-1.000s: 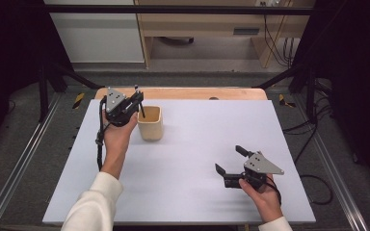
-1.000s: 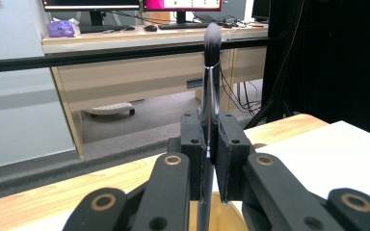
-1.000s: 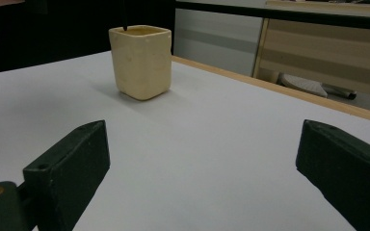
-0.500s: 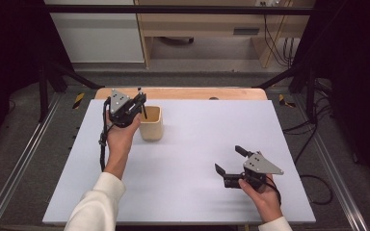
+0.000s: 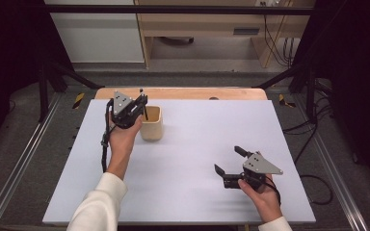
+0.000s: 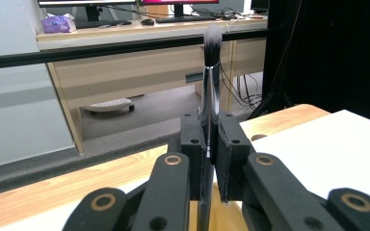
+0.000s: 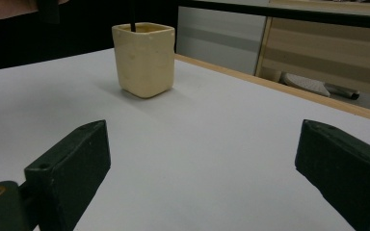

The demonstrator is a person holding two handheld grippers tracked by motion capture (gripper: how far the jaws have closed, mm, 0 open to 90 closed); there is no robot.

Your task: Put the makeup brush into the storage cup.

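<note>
My left gripper (image 5: pixel 141 102) hovers at the left rim of a cream square cup (image 5: pixel 151 126) near the table's back left. Its jaws are shut on the dark handle of a makeup brush (image 6: pixel 211 77), which stands upright with its bristles on top. In the left gripper view the pads (image 6: pixel 193 144) pinch the handle from both sides. The brush's lower end (image 7: pixel 132 14) dips into the cup (image 7: pixel 144 60). My right gripper (image 5: pixel 226 159) rests low over the white table at the front right, jaws wide open with nothing between them, facing the cup.
The white tabletop (image 5: pixel 197 134) has a wooden strip (image 5: pixel 183 93) along its far edge. Beyond it stand a wooden desk and cables on the floor. Metal rails run along both sides of the table.
The left gripper with the brush has edged slightly right, toward the cup. The right gripper has stayed still.
</note>
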